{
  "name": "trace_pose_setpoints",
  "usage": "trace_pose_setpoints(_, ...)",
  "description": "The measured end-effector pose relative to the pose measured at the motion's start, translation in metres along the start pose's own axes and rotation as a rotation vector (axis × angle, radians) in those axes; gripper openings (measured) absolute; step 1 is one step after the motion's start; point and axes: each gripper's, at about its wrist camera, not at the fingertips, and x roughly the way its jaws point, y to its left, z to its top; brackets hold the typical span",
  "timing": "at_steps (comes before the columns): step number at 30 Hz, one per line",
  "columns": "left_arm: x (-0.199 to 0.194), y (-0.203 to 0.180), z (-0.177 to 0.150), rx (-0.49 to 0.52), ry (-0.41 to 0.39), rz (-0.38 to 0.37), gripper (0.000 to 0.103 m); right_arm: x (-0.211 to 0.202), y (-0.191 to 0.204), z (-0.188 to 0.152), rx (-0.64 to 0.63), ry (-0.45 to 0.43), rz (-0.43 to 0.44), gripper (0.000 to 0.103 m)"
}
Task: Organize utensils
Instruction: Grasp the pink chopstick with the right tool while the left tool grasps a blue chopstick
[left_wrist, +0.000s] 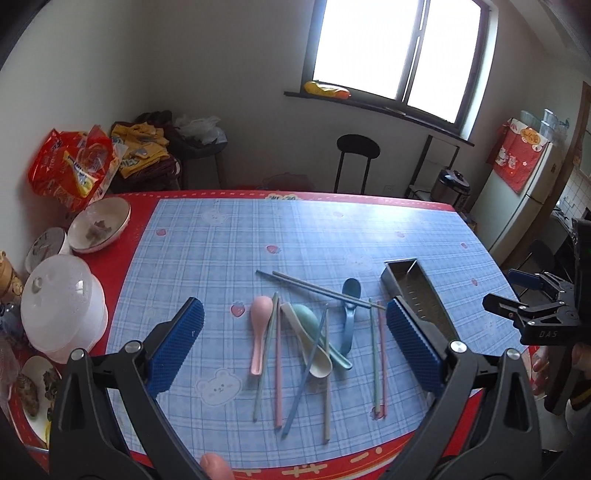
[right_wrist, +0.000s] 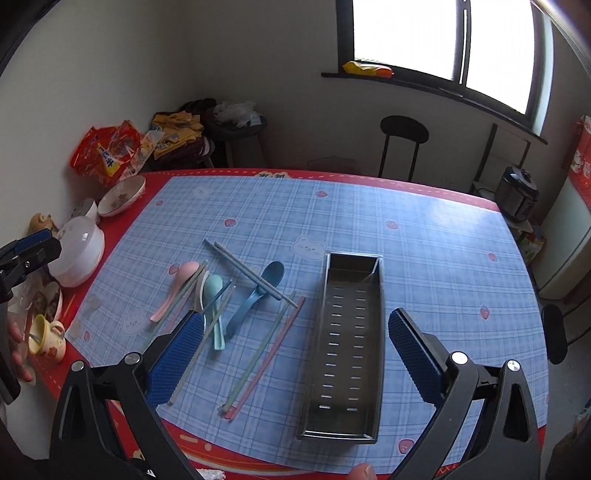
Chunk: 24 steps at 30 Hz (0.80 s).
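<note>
Loose utensils lie on the blue checked mat: a pink spoon, a teal spoon crossing a cream spoon, a dark blue spoon, and several pastel chopsticks. A pair of grey chopsticks lies across the blue spoon. To their right stands an empty perforated metal tray. My left gripper hovers open over the utensils. My right gripper hangs open above the tray's left side and also shows in the left wrist view.
Along the red table's left edge stand a white lidded container, bowls, plates of food and a small yellow cup. Snack bags sit at the back left. A black stool stands beyond the table.
</note>
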Motion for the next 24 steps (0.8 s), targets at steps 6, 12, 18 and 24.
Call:
trace_pose_setpoints(6,0.021,0.032,-0.016,-0.072,0.045,0.037,0.098,0.047,0.018,-0.003,-0.054,0.075,0.077,0.098)
trace_pose_setpoints(12,0.041,0.047,-0.027,-0.076,0.061,0.04,0.097,0.079,0.027,-0.023,-0.043,0.156,0.124,0.098)
trace_pose_setpoints(18,0.064,0.054,-0.039,-0.06,0.118,0.033,0.097,0.095,0.026,-0.032,0.005,0.198,0.17,0.096)
trace_pose_setpoints(24,0.085,0.055,-0.049,-0.059,0.183,0.006,0.097,0.103,0.03,-0.037,0.01,0.219,0.247,0.087)
